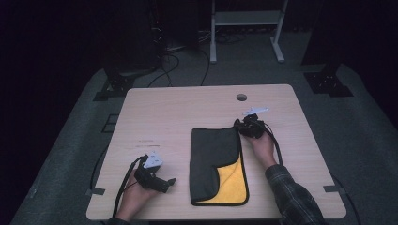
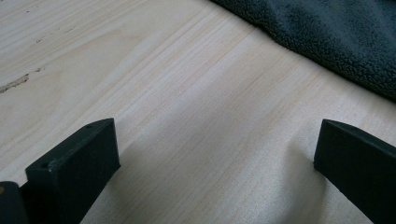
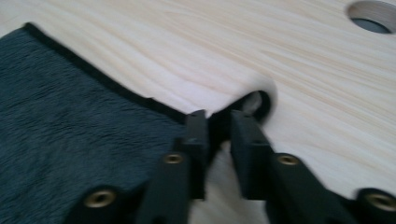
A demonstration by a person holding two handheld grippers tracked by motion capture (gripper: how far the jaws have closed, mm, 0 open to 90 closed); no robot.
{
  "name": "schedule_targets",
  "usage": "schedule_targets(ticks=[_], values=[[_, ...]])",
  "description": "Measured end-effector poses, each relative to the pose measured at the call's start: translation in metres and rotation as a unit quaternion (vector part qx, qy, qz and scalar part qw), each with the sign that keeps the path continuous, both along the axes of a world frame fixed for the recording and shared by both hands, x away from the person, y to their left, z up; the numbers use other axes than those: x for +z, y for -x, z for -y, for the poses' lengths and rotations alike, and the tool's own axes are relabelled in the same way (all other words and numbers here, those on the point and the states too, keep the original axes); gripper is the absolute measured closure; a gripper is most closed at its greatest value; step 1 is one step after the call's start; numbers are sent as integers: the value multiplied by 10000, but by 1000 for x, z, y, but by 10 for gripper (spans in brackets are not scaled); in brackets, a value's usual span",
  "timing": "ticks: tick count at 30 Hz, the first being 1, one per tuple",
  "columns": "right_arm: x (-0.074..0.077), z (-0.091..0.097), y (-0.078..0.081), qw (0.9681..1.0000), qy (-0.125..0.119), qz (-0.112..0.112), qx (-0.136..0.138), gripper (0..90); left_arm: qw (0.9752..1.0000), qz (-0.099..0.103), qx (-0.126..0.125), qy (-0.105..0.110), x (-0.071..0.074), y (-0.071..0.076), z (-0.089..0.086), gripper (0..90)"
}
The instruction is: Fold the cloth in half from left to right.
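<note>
A dark grey cloth [image 1: 211,154] lies folded in the middle of the wooden table [image 1: 164,117], its yellow underside [image 1: 233,180] showing at the near right. My right gripper [image 1: 239,125] sits at the cloth's far right corner. In the right gripper view its jaws [image 3: 218,122] stand a narrow gap apart, with the cloth's black-edged corner [image 3: 70,140] against the left jaw and bare wood in the gap. My left gripper [image 1: 172,182] rests on the table left of the cloth, open wide [image 2: 215,135] over bare wood, and the cloth's edge [image 2: 336,42] lies beyond it.
A round cable hole [image 1: 241,97] is in the table's far side, also seen as the hole [image 3: 373,16] past the right jaws. Beyond the table a white frame [image 1: 246,18] and cables lie on the dark floor.
</note>
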State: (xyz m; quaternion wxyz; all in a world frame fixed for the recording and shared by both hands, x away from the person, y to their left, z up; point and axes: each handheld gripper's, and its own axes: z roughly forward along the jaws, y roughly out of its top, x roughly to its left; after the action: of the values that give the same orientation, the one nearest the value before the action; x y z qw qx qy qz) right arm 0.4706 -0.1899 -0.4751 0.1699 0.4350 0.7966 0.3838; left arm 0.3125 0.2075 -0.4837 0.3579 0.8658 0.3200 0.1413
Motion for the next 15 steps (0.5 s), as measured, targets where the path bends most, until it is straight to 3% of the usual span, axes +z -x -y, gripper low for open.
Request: schedule_targets(ticks=[5,15], values=[[8,17,8,9996,-253,80,-36,655,10000,-2,-9,-3,0,0,0,0],[34,21,40,9970,-484,102,599,589,10000,0,-15,-2,0,0,0,0]])
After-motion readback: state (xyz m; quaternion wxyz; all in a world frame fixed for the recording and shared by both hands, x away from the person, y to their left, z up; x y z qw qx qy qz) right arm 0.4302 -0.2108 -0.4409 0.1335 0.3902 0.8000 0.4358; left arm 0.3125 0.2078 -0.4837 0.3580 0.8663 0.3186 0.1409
